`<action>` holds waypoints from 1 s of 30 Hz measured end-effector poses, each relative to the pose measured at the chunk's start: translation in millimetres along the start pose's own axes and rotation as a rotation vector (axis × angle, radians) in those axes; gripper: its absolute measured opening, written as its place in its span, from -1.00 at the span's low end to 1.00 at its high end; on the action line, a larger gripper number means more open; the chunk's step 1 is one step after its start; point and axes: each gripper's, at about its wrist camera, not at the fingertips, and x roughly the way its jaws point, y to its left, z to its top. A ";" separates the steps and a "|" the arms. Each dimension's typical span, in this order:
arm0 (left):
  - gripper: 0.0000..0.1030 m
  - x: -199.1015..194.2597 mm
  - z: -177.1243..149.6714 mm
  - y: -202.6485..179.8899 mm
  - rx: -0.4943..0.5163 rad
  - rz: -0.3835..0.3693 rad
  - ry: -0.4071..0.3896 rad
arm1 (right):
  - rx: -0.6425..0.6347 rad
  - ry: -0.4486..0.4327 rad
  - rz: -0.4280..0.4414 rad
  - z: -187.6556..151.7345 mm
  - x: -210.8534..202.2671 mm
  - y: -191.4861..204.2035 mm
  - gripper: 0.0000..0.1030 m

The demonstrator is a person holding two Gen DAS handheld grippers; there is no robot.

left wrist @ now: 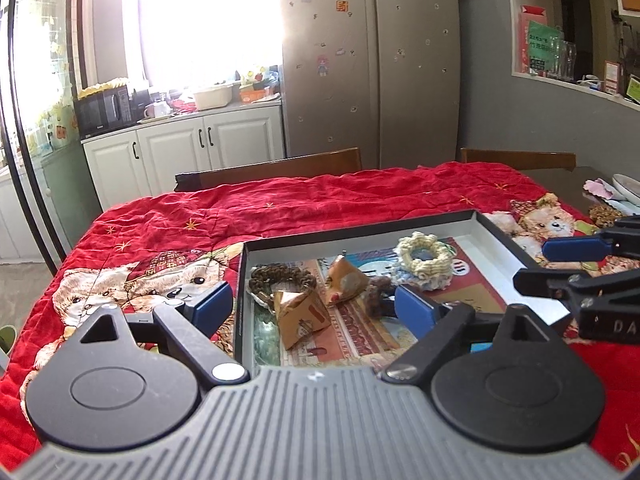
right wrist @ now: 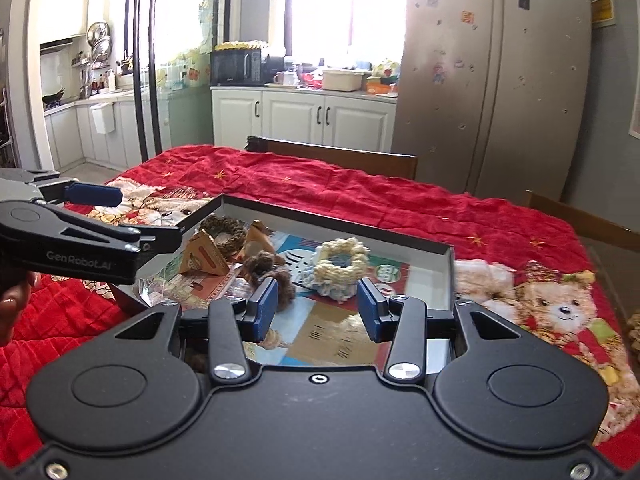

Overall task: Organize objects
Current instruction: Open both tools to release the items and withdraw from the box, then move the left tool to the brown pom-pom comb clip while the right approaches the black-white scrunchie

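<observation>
Tray point(left wrist: 360, 227), shallow with dark walls and a printed sheet on its floor, lies on the red bear-print cloth point(left wrist: 168, 216) over the desk, just ahead of both grippers. Left gripper point(left wrist: 316, 300): fingers point(left wrist: 212, 300) spread wide, nothing between them, one outside the tray's left wall and one over its floor; right gripper point(right wrist: 316, 308): fingers point(right wrist: 266, 308) about half open, empty, above the tray's near part. Farther in lie two folded brown paper packets point(left wrist: 302, 314), a dark braided ring point(left wrist: 280, 280), brown knitted pieces point(right wrist: 268, 270) and a cream crocheted ring point(left wrist: 424, 256) toward the far right.
</observation>
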 end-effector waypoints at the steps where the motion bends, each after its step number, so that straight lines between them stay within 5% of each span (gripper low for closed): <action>1: 0.81 -2.1 -0.6 -1.7 0.005 -0.003 0.000 | 0.004 -0.001 -0.004 -0.8 -5.5 -2.1 -0.18; 15: 0.81 -19.1 -25.5 -22.1 0.040 -0.042 0.031 | 0.012 0.018 -0.070 -33.9 -49.0 -9.2 -0.18; 30: 0.81 -9.0 -64.5 -41.3 0.055 -0.084 0.071 | 0.092 0.040 -0.113 -71.3 -35.5 -14.4 -0.20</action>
